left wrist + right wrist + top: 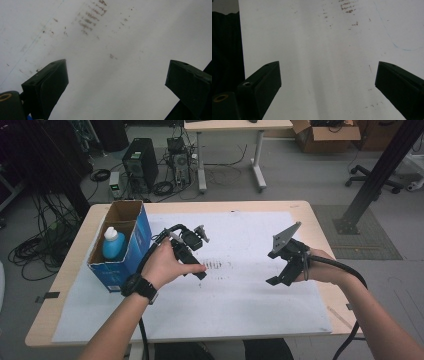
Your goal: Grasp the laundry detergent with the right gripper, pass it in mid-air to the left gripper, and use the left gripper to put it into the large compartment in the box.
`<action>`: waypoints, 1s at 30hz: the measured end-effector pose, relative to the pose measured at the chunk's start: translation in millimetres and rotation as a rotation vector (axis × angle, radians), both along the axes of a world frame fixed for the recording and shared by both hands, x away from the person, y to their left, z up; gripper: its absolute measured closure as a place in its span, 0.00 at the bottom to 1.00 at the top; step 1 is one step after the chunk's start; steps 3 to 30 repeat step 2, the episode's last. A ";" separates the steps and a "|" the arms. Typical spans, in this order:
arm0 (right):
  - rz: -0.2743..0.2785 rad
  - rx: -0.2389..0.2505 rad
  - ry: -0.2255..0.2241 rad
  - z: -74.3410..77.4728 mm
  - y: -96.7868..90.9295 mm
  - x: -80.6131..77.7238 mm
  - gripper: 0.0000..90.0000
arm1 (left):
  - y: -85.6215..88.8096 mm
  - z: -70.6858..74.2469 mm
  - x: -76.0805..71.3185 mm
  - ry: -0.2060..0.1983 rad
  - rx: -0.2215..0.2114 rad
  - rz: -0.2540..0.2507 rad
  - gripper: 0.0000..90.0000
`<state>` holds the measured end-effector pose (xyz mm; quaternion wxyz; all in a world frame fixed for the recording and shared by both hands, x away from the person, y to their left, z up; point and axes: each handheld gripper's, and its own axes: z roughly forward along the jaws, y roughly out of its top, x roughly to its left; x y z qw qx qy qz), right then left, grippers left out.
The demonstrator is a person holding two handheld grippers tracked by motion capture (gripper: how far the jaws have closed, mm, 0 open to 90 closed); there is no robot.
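White paper sheet [240,295] covers most of the wooden worktop [310,215], and everything here is placed against it. At the sheet's left edge stands an open blue cardboard box [131,242] with a blue bottle with a white cap [113,243] upright inside. Just right of the box, over the sheet's left half, a hand [162,266] with a black wristwatch [140,285] holds the left gripper [197,270]; its jaws are spread wide with nothing between them, and its own view looks down on bare paper [120,75]. A patch of brownish smudge marks [215,266] lies on the middle of the sheet, just beside that gripper's tip. Over the sheet's right half, well apart from the left one, the other hand [325,267] holds the right gripper [280,276], a grey three-cornered plate [285,237] on top. Its jaws are likewise released and empty above the paper [324,75].
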<state>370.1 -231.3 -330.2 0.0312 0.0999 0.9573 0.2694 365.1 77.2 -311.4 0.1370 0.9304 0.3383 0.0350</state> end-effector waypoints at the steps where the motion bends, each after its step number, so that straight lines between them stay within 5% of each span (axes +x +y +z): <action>1: 0.001 0.001 0.001 -0.3 -0.1 0.1 0.07 | -0.1 -0.1 -0.3 0.001 -0.002 -0.002 0.05; 30: 0.002 -0.001 0.002 -0.4 0.0 0.3 0.07 | 0.1 -0.2 -0.3 0.003 -0.002 -0.003 0.05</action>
